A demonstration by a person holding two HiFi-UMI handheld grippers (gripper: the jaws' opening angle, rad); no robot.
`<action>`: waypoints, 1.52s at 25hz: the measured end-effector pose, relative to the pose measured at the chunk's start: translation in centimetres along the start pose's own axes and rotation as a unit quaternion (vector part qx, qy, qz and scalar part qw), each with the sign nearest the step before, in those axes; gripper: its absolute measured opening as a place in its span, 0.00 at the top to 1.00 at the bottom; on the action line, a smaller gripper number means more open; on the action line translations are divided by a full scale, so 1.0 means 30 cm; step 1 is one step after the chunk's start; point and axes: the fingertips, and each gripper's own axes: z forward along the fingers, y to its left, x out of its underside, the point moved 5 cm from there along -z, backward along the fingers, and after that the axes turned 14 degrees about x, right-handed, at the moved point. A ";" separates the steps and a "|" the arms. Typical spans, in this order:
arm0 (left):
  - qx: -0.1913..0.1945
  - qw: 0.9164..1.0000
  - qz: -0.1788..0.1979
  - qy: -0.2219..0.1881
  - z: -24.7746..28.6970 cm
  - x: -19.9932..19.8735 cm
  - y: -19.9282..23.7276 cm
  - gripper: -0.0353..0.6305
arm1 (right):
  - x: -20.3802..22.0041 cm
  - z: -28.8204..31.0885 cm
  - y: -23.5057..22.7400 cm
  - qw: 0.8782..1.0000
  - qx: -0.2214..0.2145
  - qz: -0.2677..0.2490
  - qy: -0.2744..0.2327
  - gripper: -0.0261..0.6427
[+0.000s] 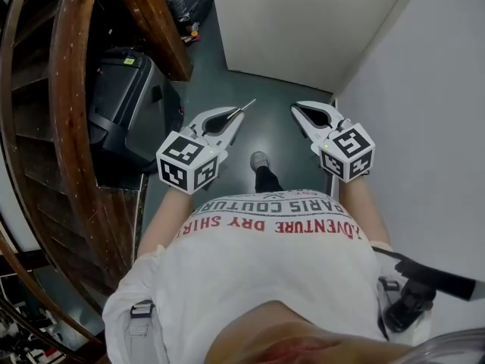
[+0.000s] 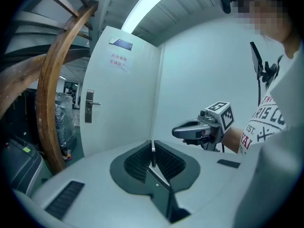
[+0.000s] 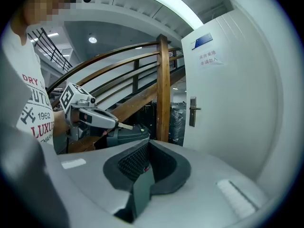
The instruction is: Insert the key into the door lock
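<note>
My left gripper is shut on a thin metal key whose blade pokes out past the fingertips toward the white door. In the left gripper view the key stands upright between the closed jaws. The door's lock plate and handle are far off at the left. My right gripper hovers level beside the left one, shut and empty. From the right gripper view the jaws are closed, the door handle lies ahead at the right, and the left gripper shows with the key.
A curved wooden stair rail and a black case fill the left side. A pale wall runs along the right. The person's shoe is on the dark green floor in the narrow passage to the door.
</note>
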 end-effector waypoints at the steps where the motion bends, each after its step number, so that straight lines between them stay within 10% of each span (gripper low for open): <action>1: -0.003 1.000 -0.003 0.000 0.032 -0.012 0.066 0.91 | -0.006 0.067 -0.041 1.000 -0.003 0.000 0.001 0.96; 13: -0.040 0.999 -0.024 -0.019 0.483 -0.352 0.894 0.91 | -0.222 0.860 -0.657 1.000 -0.025 -0.008 0.005 0.96; 27: -0.050 0.998 0.019 -0.038 0.587 -0.536 1.197 0.91 | -0.398 1.130 -0.886 0.999 -0.002 -0.022 -0.048 0.96; 38: -0.042 0.998 -0.016 -0.033 0.697 -0.556 1.535 0.91 | -0.384 1.444 -1.000 1.000 -0.009 -0.019 -0.003 0.96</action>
